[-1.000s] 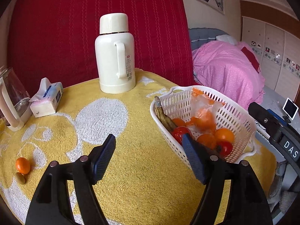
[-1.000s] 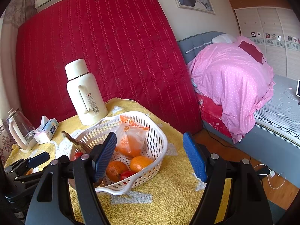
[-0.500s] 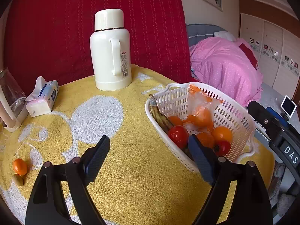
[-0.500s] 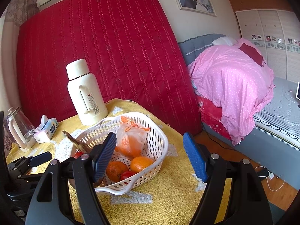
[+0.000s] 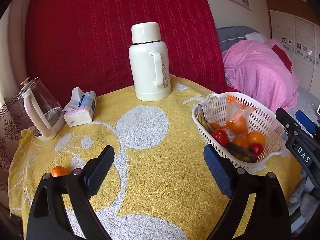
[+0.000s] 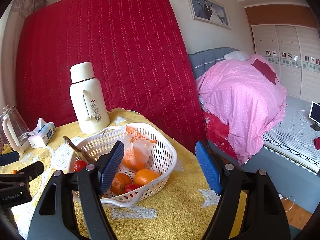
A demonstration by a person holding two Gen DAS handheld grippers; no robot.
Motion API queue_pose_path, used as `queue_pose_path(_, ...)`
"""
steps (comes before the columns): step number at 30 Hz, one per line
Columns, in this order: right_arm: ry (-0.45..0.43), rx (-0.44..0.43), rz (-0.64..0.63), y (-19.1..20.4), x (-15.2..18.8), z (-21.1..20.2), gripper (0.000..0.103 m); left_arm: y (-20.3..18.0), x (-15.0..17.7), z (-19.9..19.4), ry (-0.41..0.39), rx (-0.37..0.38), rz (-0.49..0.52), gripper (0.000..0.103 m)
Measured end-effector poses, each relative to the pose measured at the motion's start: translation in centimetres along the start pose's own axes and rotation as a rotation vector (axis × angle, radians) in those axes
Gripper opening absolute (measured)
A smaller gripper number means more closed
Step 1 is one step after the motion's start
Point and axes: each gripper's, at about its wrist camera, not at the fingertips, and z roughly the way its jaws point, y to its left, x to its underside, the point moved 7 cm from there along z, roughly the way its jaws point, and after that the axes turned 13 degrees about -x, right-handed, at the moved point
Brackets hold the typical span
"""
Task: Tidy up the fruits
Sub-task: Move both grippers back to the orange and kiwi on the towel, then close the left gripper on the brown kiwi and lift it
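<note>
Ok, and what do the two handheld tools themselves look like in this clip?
Both match: black plastic frames with triangular cut-outs and silver pivot bolts, each ending in two ribbed blue pads. The left tool shows white "GenRobot.AI" lettering on its body in the right wrist view; the right tool carries white letters reading "DAS" in the left wrist view. No cables, hands or sleeves show.

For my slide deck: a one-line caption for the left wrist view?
Open left gripper above yellow towel, white basket of fruit at right, stray orange at left.

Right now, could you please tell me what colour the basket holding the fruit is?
White; the basket shows best in the left wrist view.
</note>
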Motion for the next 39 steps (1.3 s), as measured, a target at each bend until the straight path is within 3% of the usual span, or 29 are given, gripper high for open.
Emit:
queue_pose_path(11, -0.019, 0.01, -0.088, 2.3, -0.6, -0.7, 0.077, 5.5, 1.7, -1.5, -0.001, -0.068, -0.052, 0.09)
queue_pose_path(12, -0.013, -0.006, -0.089, 2.8, -0.6, -0.7, 0.086, 5.9, 1.9, -1.4, 0.003, -0.074, -0.056, 0.09)
queue_pose_path(13, -0.008, -0.028, -0.091, 3.3, -0.6, -0.8, 0.089, 6.3, 2.0, -1.4, 0.007, -0.078, -0.062, 0.09)
queue_pose_path(21, 0.064, -0.211, -0.188, 10.1, -0.3, -0.6, 0.089, 10.2, 3.2, -0.7, 0.04, -0.13, -0.124, 0.09)
queue_pose_path(31, 0.133, -0.323, -0.197, 14.9, 0.7, 0.6, 0.089, 18.7, 5.5, 1.0, 0.101, -0.254, -0.264, 0.09)
queue_pose_path(39, 0.178, -0.35, -0.256, 16.6, 3.4, 1.0, 0.089, 21.8, 7.7, 3.3, 0.186, -0.228, -0.348, 0.07)
